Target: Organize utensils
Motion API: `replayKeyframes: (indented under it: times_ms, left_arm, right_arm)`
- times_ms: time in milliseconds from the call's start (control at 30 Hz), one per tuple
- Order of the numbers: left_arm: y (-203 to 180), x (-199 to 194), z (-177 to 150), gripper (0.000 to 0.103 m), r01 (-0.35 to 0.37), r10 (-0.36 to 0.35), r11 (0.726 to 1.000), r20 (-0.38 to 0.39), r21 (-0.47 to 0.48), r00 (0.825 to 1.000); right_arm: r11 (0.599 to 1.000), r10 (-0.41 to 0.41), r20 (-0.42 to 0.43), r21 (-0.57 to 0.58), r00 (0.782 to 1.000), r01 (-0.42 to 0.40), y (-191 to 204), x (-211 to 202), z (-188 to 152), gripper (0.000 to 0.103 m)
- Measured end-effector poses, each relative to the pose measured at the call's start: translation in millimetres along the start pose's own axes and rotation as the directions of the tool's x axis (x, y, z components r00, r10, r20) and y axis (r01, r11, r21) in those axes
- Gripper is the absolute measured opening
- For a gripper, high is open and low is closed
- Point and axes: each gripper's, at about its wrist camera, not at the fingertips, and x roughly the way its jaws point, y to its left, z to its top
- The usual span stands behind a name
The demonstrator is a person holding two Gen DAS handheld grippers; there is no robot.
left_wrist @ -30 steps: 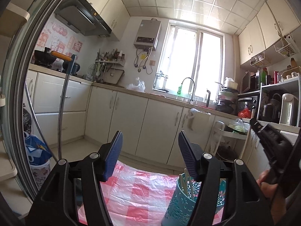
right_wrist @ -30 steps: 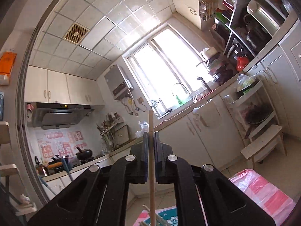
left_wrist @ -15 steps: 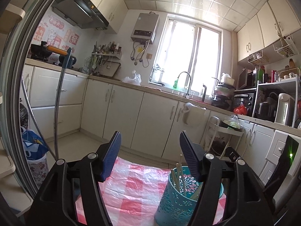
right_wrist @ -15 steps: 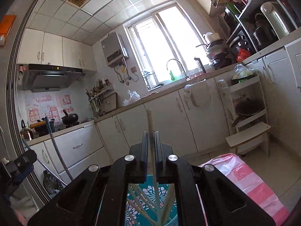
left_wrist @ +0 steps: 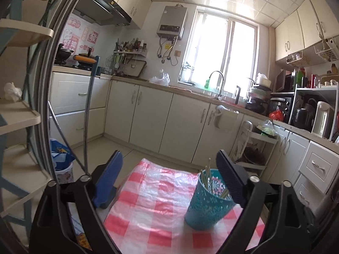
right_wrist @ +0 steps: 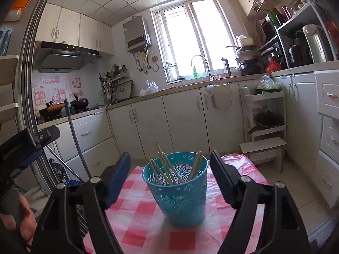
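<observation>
Standing upright on the checked tabletop (right_wrist: pixel 146 228), the teal cup (right_wrist: pixel 180 196) holds several chopsticks (right_wrist: pixel 163 169). The right gripper (right_wrist: pixel 169 169) is opening, jaws spread either side of the cup without touching. The left gripper (left_wrist: pixel 169 177) is opening too, pinching nothing, the cup near its right finger; a stepped rack (right_wrist: pixel 264 127) stands behind.

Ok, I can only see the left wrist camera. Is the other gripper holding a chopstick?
Observer: No. The right gripper has its fingers opening, with no chopstick pinched between them.
Operator: How many chopsticks are in the cup?
Observer: At least five chopsticks lean inside the blue cup.
Operator: Is that gripper touching the cup?
Observer: No. The cup shows between its fingers with a gap on each side.
</observation>
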Motion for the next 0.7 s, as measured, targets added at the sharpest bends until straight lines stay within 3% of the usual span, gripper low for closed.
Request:
replayKeyframes:
  times_ms: [100,333,467,533,700]
  left_arm:
    - [-0.7,-26.9,3.9,0.094,0.008,-0.007,1.000,-0.035,0.015,0.999]
    - [-11.6,-94.4,6.6,0.095,0.044,-0.038,0.997,-0.086,0.069,0.996]
    - [-17.7,-127.0,5.9,0.095,0.009,0.005,0.993,-0.117,0.120,0.993]
    - [-19.6,-141.0,6.1,0.095,-0.025,0.046,0.990,-0.150,0.141,0.988]
    - [-18.1,-173.5,1.6,0.095,0.018,0.023,0.987,-0.253,0.159,0.967]
  right_arm:
    - [0.999,-0.024,-0.029,-0.028,0.999,0.023,9.2,-38.6,-0.5,0.095]
    - [0.989,-0.120,-0.180,-0.104,0.976,0.103,25.9,-105.6,-8.4,0.096]
    - [0.982,-0.156,-0.205,-0.140,0.966,0.129,36.1,-144.1,-5.5,0.096]
    - [0.982,-0.159,-0.222,-0.137,0.962,0.131,38.9,-160.6,-2.6,0.096]
    - [0.985,-0.154,-0.264,-0.116,0.952,0.127,45.9,-196.0,5.6,0.096]
